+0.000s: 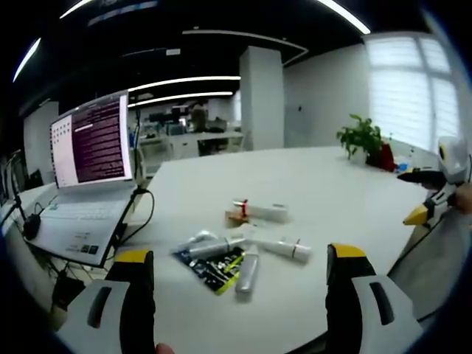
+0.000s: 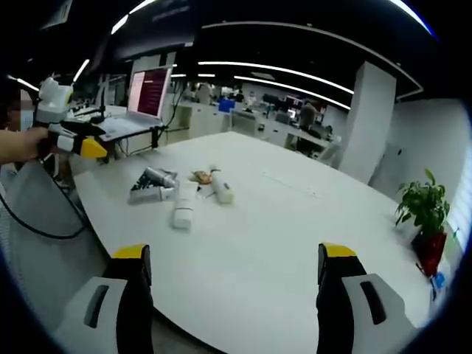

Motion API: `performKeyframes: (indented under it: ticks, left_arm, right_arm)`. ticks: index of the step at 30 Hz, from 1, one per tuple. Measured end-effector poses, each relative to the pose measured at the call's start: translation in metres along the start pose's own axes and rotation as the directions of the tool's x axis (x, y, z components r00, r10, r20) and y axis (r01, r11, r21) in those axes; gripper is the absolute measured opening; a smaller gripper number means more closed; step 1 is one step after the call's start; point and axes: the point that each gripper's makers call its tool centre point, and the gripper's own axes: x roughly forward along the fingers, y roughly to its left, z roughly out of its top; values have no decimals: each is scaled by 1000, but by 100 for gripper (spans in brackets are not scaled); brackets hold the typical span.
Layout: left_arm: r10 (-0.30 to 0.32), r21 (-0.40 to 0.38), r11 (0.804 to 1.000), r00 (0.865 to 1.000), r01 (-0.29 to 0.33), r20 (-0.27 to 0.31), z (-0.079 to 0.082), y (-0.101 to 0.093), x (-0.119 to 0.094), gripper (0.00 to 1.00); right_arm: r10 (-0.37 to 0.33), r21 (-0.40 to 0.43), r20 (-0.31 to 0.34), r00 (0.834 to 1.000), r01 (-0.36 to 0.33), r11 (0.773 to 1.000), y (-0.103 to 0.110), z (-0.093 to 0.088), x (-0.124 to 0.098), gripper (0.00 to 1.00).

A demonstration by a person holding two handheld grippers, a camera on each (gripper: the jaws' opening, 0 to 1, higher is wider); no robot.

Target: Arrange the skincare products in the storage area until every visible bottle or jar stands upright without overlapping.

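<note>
Our left gripper and right gripper: jaws wide apart, empty. Tubes lie jumbled, overlapping on table; we risk rolling neighbours when grabbing one.

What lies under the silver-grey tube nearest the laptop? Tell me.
A dark flat packet with yellow-green print lies under the silver-grey tube, on the white table. The part beneath the tube is covered, and the print is unreadable.
</note>
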Motion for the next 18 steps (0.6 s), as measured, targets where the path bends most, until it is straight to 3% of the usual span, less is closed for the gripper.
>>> performKeyframes:
  ticks: [18]
  left_arm:
    - [-5,14,1000,1000,5,-7,0,-4,0,90]
  right_arm:
    - [5,7,-6,1000,-5,1000,1,0,-1,92]
